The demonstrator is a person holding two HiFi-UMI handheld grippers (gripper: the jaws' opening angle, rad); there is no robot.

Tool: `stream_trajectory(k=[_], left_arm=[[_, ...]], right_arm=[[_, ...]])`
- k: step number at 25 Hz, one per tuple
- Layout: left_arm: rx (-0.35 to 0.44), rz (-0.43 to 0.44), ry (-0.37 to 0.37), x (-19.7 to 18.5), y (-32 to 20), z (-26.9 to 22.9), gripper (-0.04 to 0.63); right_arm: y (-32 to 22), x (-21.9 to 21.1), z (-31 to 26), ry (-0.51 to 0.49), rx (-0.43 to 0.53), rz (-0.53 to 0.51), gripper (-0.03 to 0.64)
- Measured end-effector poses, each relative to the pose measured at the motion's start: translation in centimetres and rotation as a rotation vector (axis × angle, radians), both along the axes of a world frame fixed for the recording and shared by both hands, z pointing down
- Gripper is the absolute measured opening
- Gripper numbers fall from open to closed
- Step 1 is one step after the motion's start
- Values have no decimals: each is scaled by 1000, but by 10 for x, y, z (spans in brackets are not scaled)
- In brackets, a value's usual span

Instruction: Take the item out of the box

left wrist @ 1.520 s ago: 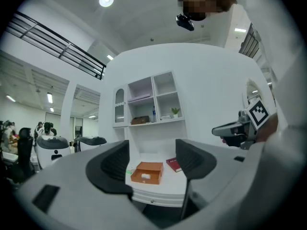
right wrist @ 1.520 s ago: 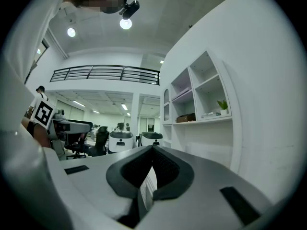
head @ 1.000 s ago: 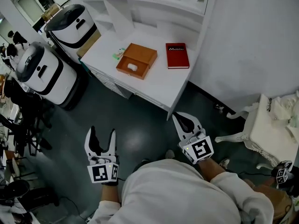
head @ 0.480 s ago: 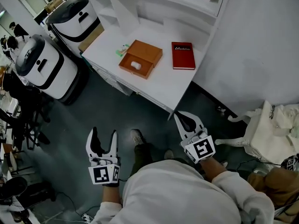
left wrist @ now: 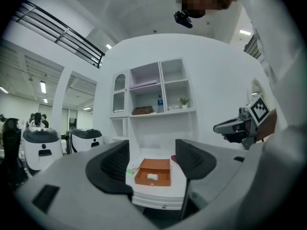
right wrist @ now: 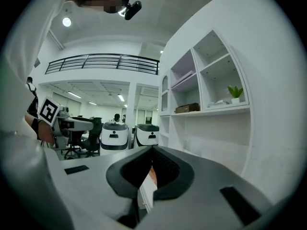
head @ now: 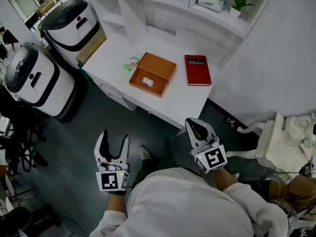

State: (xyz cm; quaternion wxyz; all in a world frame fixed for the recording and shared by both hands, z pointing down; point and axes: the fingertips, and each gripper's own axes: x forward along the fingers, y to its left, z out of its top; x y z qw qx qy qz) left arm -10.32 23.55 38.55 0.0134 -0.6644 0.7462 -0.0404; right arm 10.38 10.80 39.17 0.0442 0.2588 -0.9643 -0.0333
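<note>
An open brown box lies on the white desk, with a small white item inside it. Both grippers hang low over the dark floor, well short of the desk. My left gripper has its jaws wide apart and closing slightly, with nothing between them. In the left gripper view the box and the item show far off between the jaws of that gripper. My right gripper is shut and empty. In its own view the right gripper has its jaws meeting at the tip.
A red book lies right of the box and a small green thing lies to its left. Two white wheeled machines stand left of the desk. Shelves rise behind it. White furniture stands at the right.
The person has stepped toward the desk, which now sits lower and nearer in the head view. Both grippers have come along with it, held much as before.
</note>
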Motion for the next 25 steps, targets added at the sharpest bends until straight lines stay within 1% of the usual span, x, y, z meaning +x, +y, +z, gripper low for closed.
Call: stream_trajectory(k=[7, 11, 15, 18, 20, 23, 25], left_arm=[[-12, 140, 8, -67, -39, -6, 304], [-14, 175, 11, -95, -55, -2, 302], [-19, 194, 20, -108, -70, 2, 301], [-39, 217, 9, -112, -85, 7, 301], [-67, 238, -14, -111, -97, 13, 301], [-144, 251, -43, -110, -116, 21, 301], [-163, 251, -58, -110, -132, 21, 298]], right_arm=[[-19, -75, -16, 3, 8, 88, 23], [-21, -102, -18, 16, 15, 102, 23], [-30, -113, -15, 36, 11, 118, 23], [-42, -120, -17, 32, 14, 125, 23], [-52, -122, -15, 29, 11, 127, 23], [-69, -126, -9, 18, 1, 118, 23], [-84, -129, -7, 9, -5, 108, 23]])
